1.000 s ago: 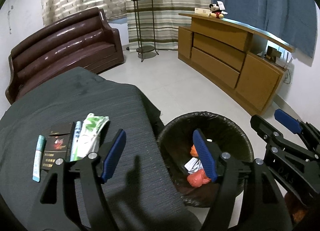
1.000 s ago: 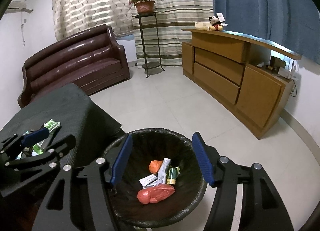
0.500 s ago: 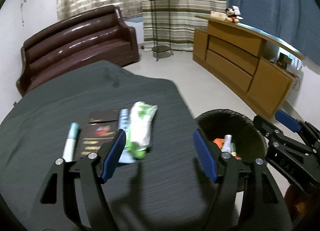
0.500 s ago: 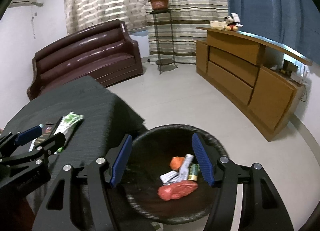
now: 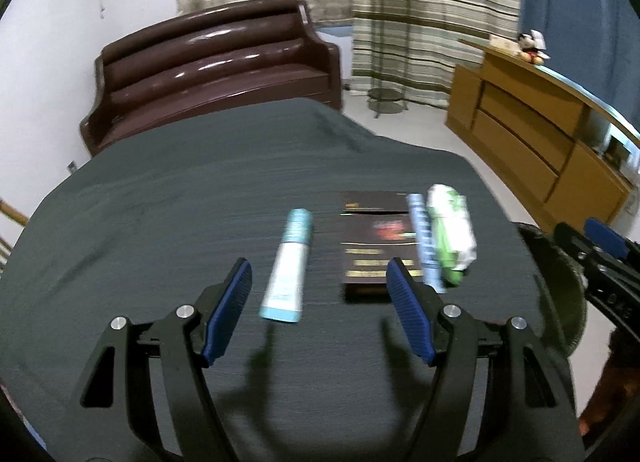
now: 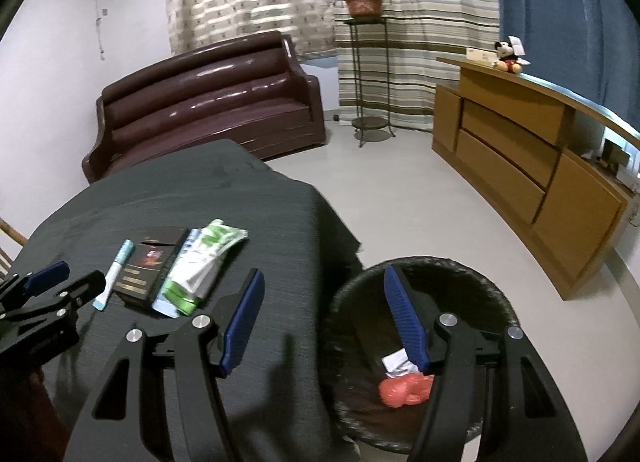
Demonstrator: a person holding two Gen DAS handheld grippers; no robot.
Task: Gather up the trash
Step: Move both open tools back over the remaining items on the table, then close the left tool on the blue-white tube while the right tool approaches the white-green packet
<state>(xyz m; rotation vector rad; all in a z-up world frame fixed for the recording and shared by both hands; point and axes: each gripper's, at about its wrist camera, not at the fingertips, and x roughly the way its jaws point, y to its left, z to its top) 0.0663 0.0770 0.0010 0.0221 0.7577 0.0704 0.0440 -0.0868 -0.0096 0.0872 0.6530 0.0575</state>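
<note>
Left gripper (image 5: pixel 320 302): tilted down over the near part of the table (image 5: pixel 160 202), fingers (image 5: pixel 408 310) spread and empty, with the tube's near end lying below the gap between them.
Right gripper (image 6: pixel 324 314): tilted down at the table's right edge, fingers (image 6: pixel 244 314) spread and empty; left finger over the cloth, right finger over the bin (image 6: pixel 496 302).
Tube (image 5: pixel 288 266): pale teal, lying flat on the table, nearly lengthwise to the left gripper.
Box (image 5: pixel 374 238): dark and flat, just right of the tube; its near right corner is hidden by the left gripper's right finger.
Strip (image 5: pixel 424 238): thin, blue and white, pressed along the box's right side.
Packet (image 5: pixel 450 230): green and white, against the strip, nearest the table's right edge.
Bin: black-lined, on the floor beside the table, holding a red bag (image 6: pixel 404 390) and a white scrap (image 6: pixel 396 362).
Sofa (image 5: pixel 208 70): dark brown, beyond the table.
</note>
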